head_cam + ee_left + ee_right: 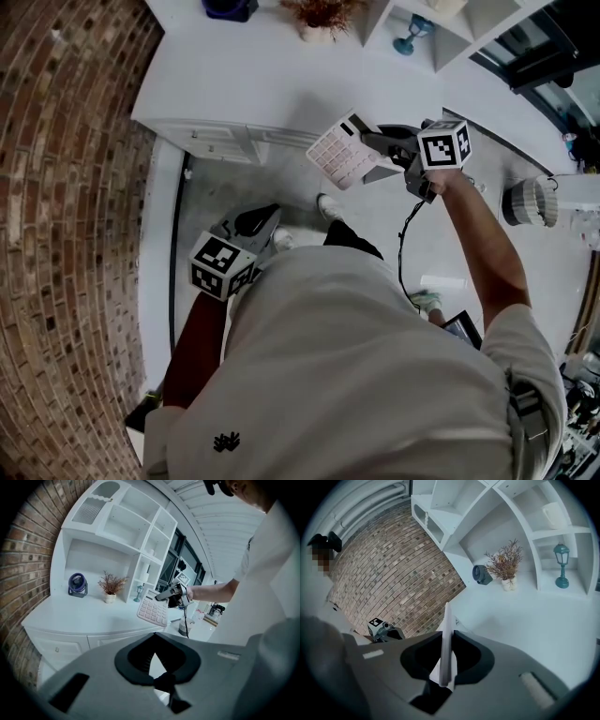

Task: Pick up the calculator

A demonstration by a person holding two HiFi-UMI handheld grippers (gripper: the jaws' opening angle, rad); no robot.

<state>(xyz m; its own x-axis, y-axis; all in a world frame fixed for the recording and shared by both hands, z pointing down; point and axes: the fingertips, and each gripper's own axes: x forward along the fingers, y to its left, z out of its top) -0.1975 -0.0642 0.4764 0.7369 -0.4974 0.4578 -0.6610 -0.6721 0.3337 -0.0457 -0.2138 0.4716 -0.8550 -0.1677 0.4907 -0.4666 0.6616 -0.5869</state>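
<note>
The calculator [342, 153] was already in my right gripper [370, 141], so what mattered for the next move was how it sat in the grip, not where it lay from the jaws. The jaws were pinching it by one edge, closed only as far as its thickness. In the right gripper view it stood edge-on between the pads, a thin upright blade running straight out along the line the jaws pointed. Its far end reached toward the white counter [262, 84]. From the left gripper view its key face was turned toward my left side. It hung in the air just off the counter's front edge, touching nothing but the pads.

My right arm was stretched well forward, hand out ahead of my body, with the gripper tipped a little downward. My left gripper [258, 223] hung low and close to my hip, well apart from the calculator. Its jaws were pressed together with nothing between them.

I judged the pick-up as good as done. The grip sat on one edge only, with most of the body sticking out past the pads. A quick swing could have let it pivot.
</note>
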